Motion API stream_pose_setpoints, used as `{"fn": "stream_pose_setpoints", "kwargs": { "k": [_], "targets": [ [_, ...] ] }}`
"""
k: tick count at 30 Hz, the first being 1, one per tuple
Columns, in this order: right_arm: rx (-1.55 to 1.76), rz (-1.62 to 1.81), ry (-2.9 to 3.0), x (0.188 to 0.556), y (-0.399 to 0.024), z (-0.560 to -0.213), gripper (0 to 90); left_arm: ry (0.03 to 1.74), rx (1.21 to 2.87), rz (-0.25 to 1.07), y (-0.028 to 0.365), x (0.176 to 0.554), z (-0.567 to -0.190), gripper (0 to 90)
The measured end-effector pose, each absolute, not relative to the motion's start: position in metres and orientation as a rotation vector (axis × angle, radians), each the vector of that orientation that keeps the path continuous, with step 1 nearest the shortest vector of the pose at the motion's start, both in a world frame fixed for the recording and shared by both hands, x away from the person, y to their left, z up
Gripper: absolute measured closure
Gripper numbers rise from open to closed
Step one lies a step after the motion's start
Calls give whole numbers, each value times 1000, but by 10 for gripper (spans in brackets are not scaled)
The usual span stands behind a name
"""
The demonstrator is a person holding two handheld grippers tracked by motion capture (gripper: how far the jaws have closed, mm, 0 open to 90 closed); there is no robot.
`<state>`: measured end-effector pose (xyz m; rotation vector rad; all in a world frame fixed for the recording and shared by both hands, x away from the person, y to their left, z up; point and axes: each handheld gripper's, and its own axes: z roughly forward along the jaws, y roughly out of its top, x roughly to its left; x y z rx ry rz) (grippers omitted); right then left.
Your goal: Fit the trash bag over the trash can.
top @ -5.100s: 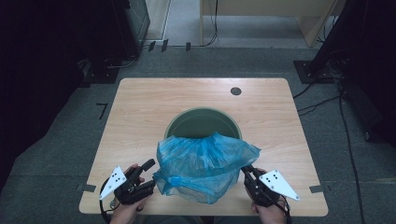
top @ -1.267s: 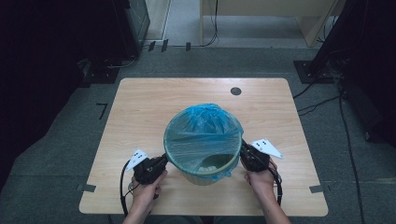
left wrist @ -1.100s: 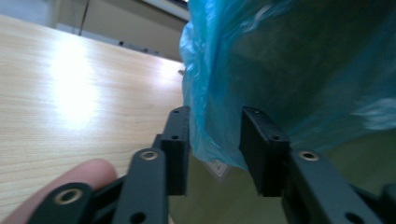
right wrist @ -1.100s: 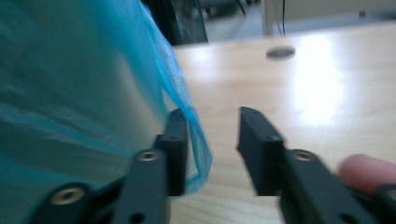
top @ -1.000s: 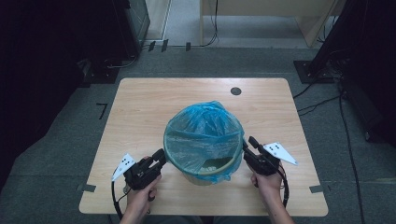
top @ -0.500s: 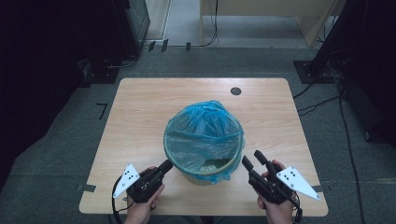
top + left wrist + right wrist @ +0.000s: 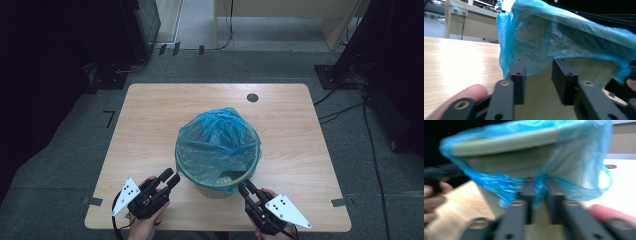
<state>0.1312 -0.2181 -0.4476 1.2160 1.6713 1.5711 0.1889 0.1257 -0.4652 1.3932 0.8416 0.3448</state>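
Overhead; two close, bin-facing

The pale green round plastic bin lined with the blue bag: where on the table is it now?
In the high view the pale green round plastic bin stands near the middle of the light wooden table, toward its near edge, between the left gripper and the right gripper.

A pale wooden surface with rounded corners stands on grey carpet. A round bin lined with a blue bag sits on it, nearer the person's edge. A small dark round cap lies flush near the far right corner.
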Motion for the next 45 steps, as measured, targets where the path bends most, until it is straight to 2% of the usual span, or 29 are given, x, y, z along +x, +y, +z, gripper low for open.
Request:
{"fn": "stream_pose_setpoints", "kwargs": {
  "k": [2,8,15,25,30,33,39,41,45],
  "targets": [
    [1228,1533,1672,134,-221,-448,900,814,1396,339,130,189,-466,560],
    [1288,1418,1607,146,-246,-448,900,705,1337,293,147,188,-462,484],
    [1397,1329,1561,174,-279,-456,900,782,1263,345,152,193,-457,461],
    [1511,1270,1551,252,-298,-470,884,856,1220,366,144,209,-451,439],
    [1494,1365,1564,260,-304,-462,702,838,1203,360,141,211,-442,417],
    [1461,1430,1507,243,-310,-449,641,852,1189,357,140,216,-434,373],
    [1323,1584,1482,196,-305,-427,537,910,1199,316,131,229,-429,341],
    [1271,1648,1506,184,-299,-426,485,912,1201,303,128,230,-432,351],
    [1209,1775,1579,174,-287,-430,289,918,1174,251,129,230,-435,419]
  ]
}}
